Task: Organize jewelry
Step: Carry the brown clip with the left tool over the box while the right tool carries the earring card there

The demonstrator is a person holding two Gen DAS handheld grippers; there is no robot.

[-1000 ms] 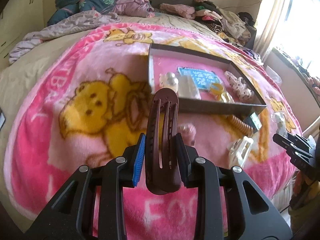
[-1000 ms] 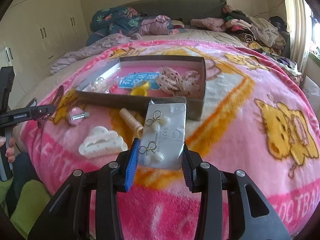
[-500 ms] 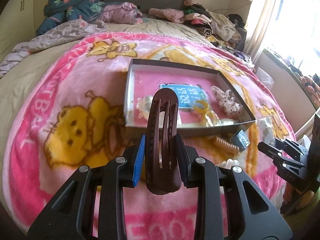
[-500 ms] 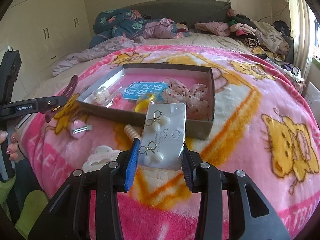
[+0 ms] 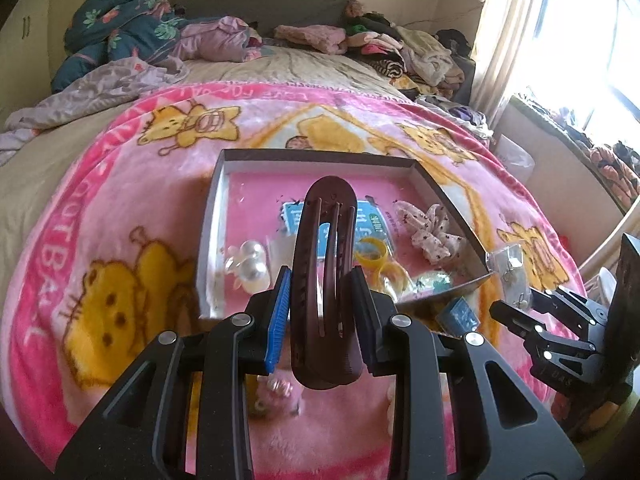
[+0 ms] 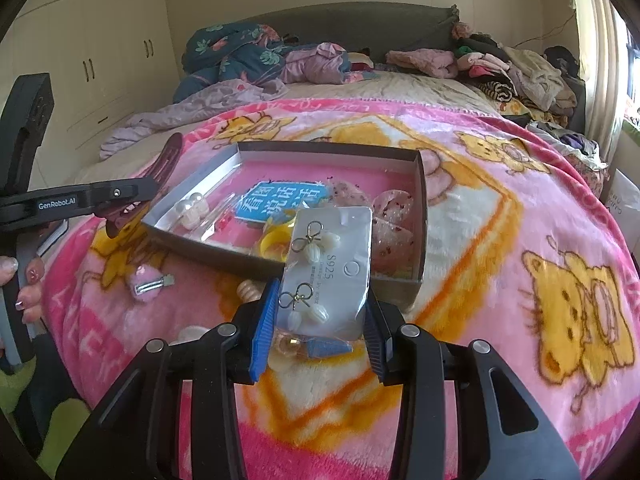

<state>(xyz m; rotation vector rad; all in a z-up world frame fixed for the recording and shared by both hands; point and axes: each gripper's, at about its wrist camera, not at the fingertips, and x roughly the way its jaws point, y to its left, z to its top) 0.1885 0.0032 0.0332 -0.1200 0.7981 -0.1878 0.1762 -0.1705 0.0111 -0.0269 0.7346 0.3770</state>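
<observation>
My left gripper [image 5: 320,292] is shut on a brown hair clip [image 5: 324,280], held upright above the near edge of the open grey box [image 5: 320,156]; the clip also shows in the right wrist view [image 6: 160,168]. My right gripper [image 6: 320,312] is shut on a white earring card [image 6: 332,264] with two bow earrings, in front of the box [image 6: 420,208]. The box holds a blue card [image 6: 276,200], pearl clip [image 5: 250,264], yellow rings [image 5: 372,256] and a dotted scrunchie [image 5: 432,232].
On the pink cartoon blanket [image 6: 500,220] in front of the box lie a pink pompom clip [image 6: 150,280], a beige coil hair tie [image 6: 248,290] and a small blue packet [image 5: 460,314]. Clothes are piled at the headboard [image 6: 500,64]. A window is on the right.
Both grippers have moved forward toward the box with their items still held. The left one has swung from left of the box to above its near edge.
</observation>
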